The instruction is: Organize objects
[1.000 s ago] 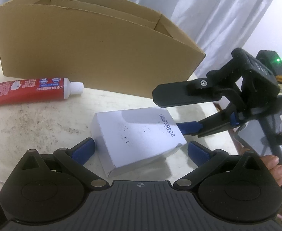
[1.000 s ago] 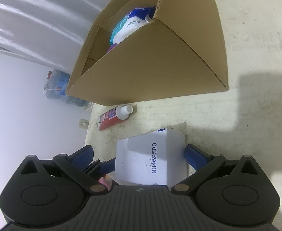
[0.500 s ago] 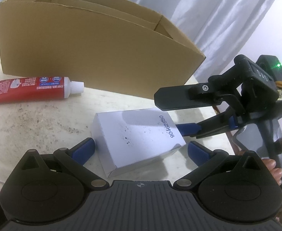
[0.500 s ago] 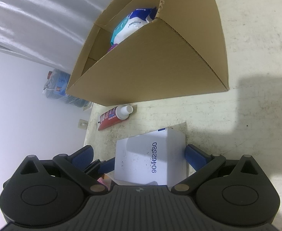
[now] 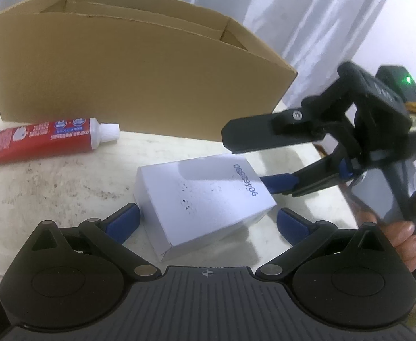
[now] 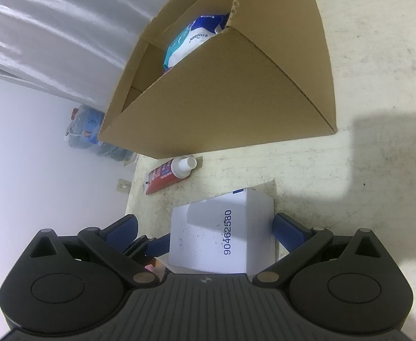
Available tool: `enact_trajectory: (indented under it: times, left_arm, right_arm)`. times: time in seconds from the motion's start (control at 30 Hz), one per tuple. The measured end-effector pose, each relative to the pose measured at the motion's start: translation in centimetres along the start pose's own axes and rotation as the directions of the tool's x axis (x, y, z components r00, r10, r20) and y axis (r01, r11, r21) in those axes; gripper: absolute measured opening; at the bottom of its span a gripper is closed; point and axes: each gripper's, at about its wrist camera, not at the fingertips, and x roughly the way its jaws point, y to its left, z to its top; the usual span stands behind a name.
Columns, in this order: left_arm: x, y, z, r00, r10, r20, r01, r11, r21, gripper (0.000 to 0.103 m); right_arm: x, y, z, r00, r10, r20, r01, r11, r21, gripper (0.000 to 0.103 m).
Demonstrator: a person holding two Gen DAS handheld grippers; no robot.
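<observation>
Soft, even indoor light, my tool's blocky shadow on the table (image 6: 378, 147), glare on the curtain (image 6: 51, 28), fisheye-bent edges, slight blur.

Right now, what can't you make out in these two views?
- cardboard box: left wrist view, its front wall hides the contents.
- blue-and-white packet: right wrist view, box wall covers its lower part.
- toothpaste tube: left wrist view, tail cut off by the edge.
- white box: right wrist view, near end hidden behind the gripper body.
</observation>
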Motion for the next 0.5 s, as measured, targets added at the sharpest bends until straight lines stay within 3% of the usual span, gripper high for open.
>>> enact_trajectory:
  times: [0.33,0.5]
  left_arm:
    - [1.0,-2.3,-0.4,0.994,0.107,-0.019,-0.103,0.983,0.150,0.103]
    - [0.9,-2.9,-0.6,0.984,0.176,-0.019,-0.171,0.973,0.155,0.100]
  right_arm:
    - [-0.1,0.5,0.0,1.000,-0.012,-0.018,0.010,0.998,-0.061,0.103]
    - [-0.4,1.1,-0.6,0.998,-0.065,0.015,0.067,0.992,-0.104,0.098]
